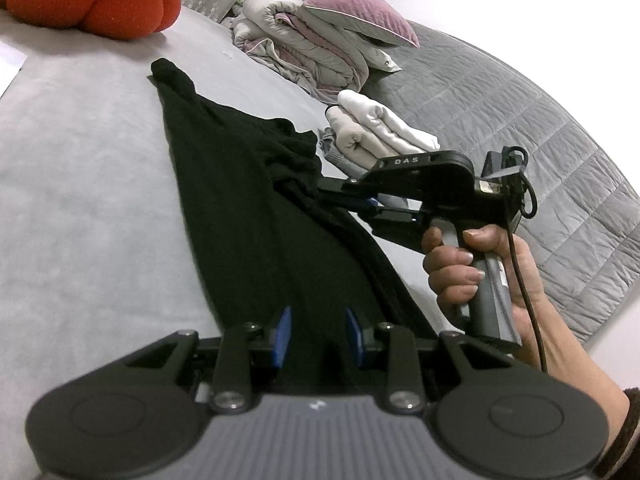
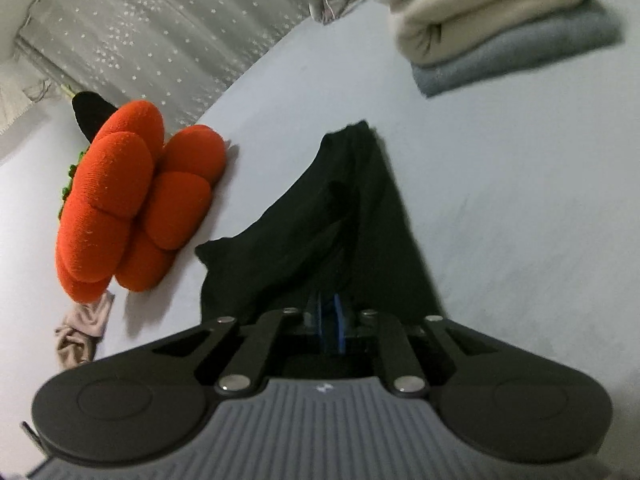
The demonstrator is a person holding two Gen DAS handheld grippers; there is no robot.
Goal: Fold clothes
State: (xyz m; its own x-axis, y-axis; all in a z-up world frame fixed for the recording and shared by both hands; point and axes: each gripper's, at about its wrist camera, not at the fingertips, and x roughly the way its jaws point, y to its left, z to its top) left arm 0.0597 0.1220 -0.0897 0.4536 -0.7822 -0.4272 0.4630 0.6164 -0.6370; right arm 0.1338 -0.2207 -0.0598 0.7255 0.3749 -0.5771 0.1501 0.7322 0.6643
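Blue fingers (image 1: pixel 284 330) of the left gripper (image 1: pixel 318 332) stand partly spread with the black garment (image 1: pixel 248 216) filling the gap between them; whether the pads press the cloth cannot be told. Pads of the right gripper (image 2: pixel 329 322) are nearly together, pinching a fold of the same garment; the left view shows its tips (image 1: pixel 366 204) buried in a bunched ridge of the cloth.

Largest of all is the bed (image 1: pixel 80 200), covered in a pale grey sheet. A grey quilted coverlet (image 1: pixel 520 120) lies along its right side. At the far edge sit a rolled grey and mauve duvet (image 1: pixel 304 48) with a mauve pillow (image 1: pixel 360 12) on top, and an orange flower-shaped cushion (image 2: pixel 132 208) toward the far left corner.

The garment stretches in a long dark wedge down the middle of the bed, narrow and rolled at its far end, wider and rumpled toward the grippers, matte and without visible print.

Just beside its right edge is a folded stack (image 2: pixel 496 28): cream pieces on a grey one. A small beige scrap of cloth (image 2: pixel 82 334) lies near the cushion.

White letters "DAS" (image 1: pixel 406 161) are readable on the right gripper's arm. A bare hand (image 1: pixel 476 272) grasps its grey handle, a black cable trailing beside.
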